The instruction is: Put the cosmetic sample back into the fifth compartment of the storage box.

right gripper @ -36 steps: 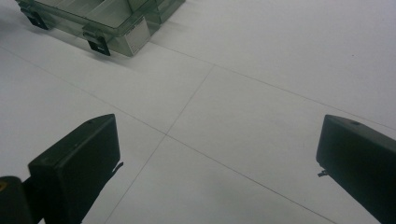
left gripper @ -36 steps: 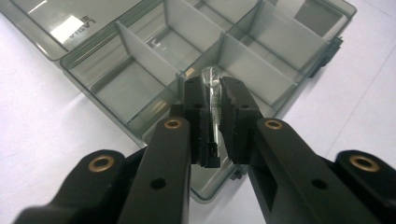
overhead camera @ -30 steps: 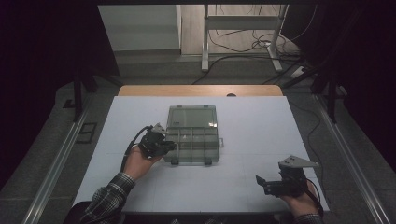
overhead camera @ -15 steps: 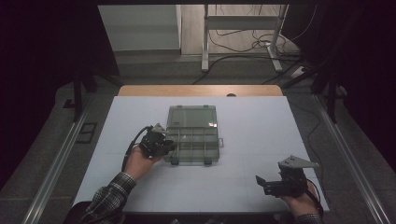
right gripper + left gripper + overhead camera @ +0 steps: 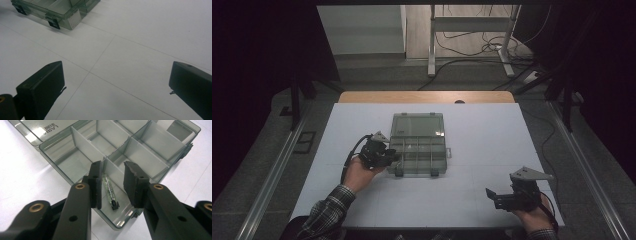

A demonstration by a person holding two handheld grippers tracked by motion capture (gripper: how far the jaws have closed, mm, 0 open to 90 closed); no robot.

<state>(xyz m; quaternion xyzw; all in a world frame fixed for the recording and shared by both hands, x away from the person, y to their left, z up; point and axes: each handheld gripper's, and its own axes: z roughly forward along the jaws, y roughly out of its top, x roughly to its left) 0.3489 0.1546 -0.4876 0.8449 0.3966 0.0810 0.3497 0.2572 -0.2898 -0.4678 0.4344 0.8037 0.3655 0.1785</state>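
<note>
Smoky grey-green clear box (image 5: pixel 418 144), white table (image 5: pixel 482 150), plaid sleeve (image 5: pixel 326 216), black jaws.

Organizer box (image 5: pixel 418 144) mid-table (image 5: pixel 492 135), small vial (image 5: pixel 109 190) inside — near-left compartment

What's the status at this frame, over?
Left gripper open over organizer box; small glass tube lies inside. Right gripper open, idle. Nothing in the way.

The left gripper (image 5: pixel 112 185) hangs over the box's (image 5: pixel 418 145) near-left corner, jaws apart; the right gripper (image 5: pixel 116 85), jaws wide, sits well right of it.
</note>
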